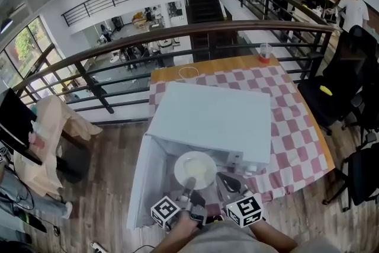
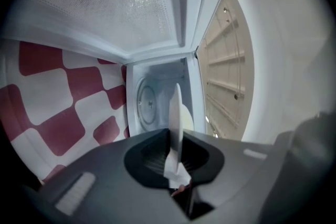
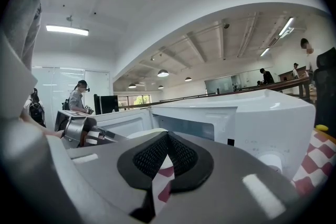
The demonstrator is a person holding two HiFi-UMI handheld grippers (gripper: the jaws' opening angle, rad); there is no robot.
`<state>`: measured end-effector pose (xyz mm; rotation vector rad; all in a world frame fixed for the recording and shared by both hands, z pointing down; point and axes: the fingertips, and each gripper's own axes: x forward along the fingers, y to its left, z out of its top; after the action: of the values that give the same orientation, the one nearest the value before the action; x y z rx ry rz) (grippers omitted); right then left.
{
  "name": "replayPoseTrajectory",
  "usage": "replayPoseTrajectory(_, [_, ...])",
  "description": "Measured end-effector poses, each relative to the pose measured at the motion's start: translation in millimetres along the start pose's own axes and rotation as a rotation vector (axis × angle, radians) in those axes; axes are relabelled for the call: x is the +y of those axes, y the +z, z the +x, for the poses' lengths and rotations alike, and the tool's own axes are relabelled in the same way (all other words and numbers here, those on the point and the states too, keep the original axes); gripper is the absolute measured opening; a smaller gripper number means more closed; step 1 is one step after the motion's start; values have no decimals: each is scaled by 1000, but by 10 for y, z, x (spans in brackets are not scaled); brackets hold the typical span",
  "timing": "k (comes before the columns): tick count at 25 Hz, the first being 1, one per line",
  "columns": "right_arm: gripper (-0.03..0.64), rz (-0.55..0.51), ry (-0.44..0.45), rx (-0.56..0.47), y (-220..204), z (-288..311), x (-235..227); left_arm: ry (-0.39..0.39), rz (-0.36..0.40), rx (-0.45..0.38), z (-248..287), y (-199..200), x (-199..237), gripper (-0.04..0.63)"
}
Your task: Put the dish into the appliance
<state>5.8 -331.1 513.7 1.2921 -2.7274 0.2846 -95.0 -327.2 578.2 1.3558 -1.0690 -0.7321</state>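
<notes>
Open microwave [image 1: 213,121], white plate [image 1: 195,170] at its mouth, checkered tablecloth [image 1: 296,127]

The head camera looks steeply down from above onto the white box-shaped microwave [image 1: 213,118] and the red-and-white checked counter [image 1: 296,121]. The left gripper [image 2: 176,165] camera, rolled on its side, sits close to the microwave's open mouth and faces in past the round white plate [image 2: 176,113]. The right gripper [image 3: 167,157] camera looks nearly level across the microwave's front from close by. All three views share the microwave.
</notes>
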Motion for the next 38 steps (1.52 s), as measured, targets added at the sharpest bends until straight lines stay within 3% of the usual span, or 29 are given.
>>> replayPoseTrajectory(14, [-2, -4, 18, 23, -11, 555, -232, 91, -9, 2, 698, 352, 511, 29])
replayPoseTrajectory(24, [-2, 21, 35, 46, -59, 862, -290, 141, -59, 14, 1155, 493, 725, 29])
replayPoseTrajectory(33, [-2, 26, 40, 57, -90, 810, -253, 176, -42, 20, 1260, 529, 828, 26])
replayPoseTrajectory(38, [-2, 16, 54, 61, -108, 795, -182, 244, -33, 15, 1251, 560, 963, 32])
